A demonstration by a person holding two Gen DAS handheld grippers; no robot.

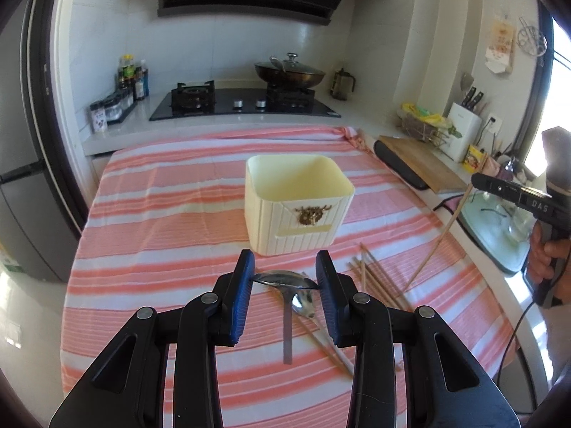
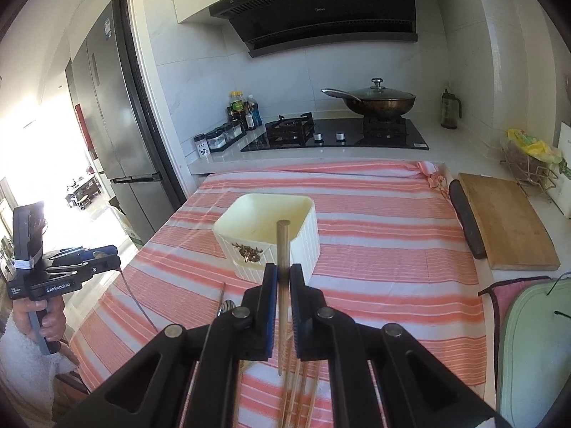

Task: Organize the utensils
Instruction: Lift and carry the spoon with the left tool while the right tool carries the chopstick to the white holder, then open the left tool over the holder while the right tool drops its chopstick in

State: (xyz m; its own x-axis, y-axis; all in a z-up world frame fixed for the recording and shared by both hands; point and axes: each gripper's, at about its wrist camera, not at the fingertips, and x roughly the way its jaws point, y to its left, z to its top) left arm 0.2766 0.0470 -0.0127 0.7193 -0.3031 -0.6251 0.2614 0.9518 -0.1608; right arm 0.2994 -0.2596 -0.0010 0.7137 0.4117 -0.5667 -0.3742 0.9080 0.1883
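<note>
The left gripper (image 1: 285, 267) is partly open around a metal spoon (image 1: 285, 280), pinching the bowl across its width while the handle hangs down free below the pads. The right gripper (image 2: 283, 278) is almost fully closed on a single wooden chopstick (image 2: 283, 249), gripped partway along so that both ends stick out past the jaws. Both utensils are held in the air on the near side of the cream holder (image 1: 296, 199), which stands open-topped on the striped cloth (image 1: 160, 214). Nearer the person than the holder, a second spoon (image 1: 303, 303) and loose chopsticks (image 1: 374, 278) lie on the cloth. The spoon's curved, smooth bowl gives the pads little purchase, so it could swivel or slip out on the way to the holder. The chopstick could pivot in its narrow grip, catch the holder's rim, and tip or push the light container.
</note>
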